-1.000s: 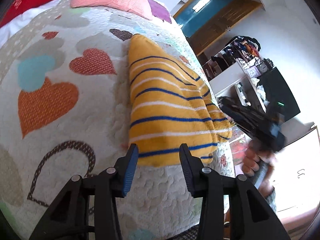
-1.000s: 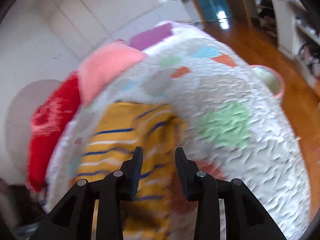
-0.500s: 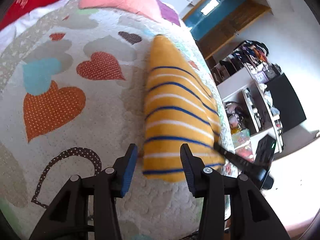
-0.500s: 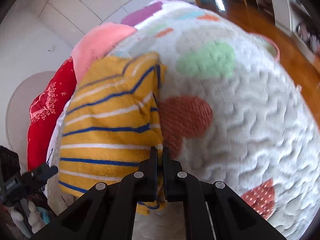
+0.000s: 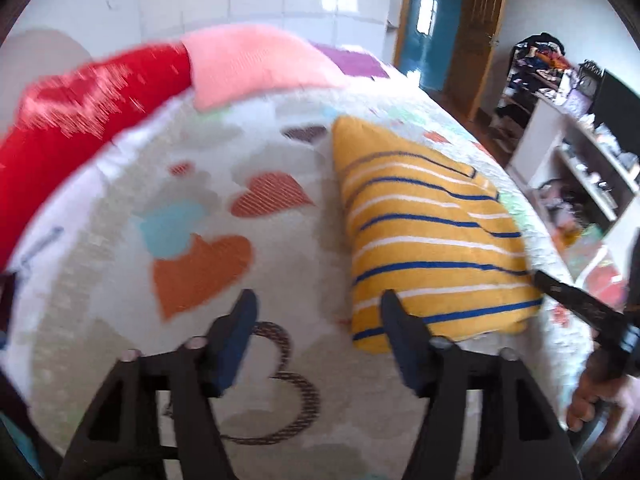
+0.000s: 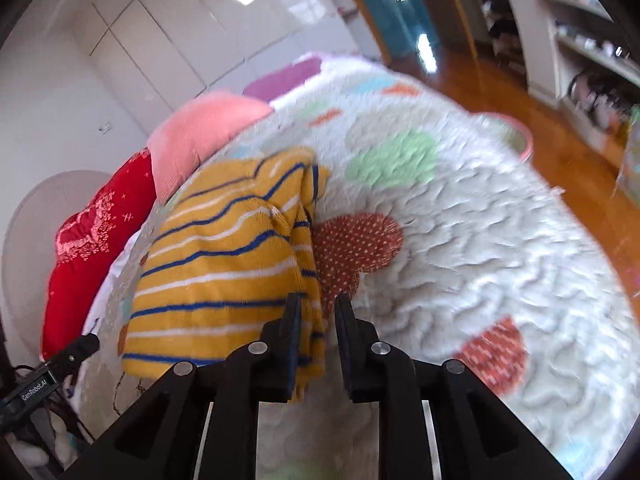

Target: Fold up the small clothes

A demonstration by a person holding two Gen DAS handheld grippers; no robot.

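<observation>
Lying folded on the quilt (image 5: pixel 280 152), the jumper (image 5: pixel 424 232) (mustard yellow, with blue and white stripes) sits toward the bed's right side, its layered edges stacked along the side facing the right gripper (image 6: pixel 316 312). That gripper's jaws stand a little apart around the jumper's near corner, not visibly pinching it, while the left gripper (image 5: pixel 316 320) hangs wide open and empty above the quilt just left of the jumper's near edge. Beyond the jumper, a pink pillow (image 5: pixel 256 64) and a red pillow (image 5: pixel 88 108) lie at the head of the bed, with shelves (image 5: pixel 580 160) farther right.
</observation>
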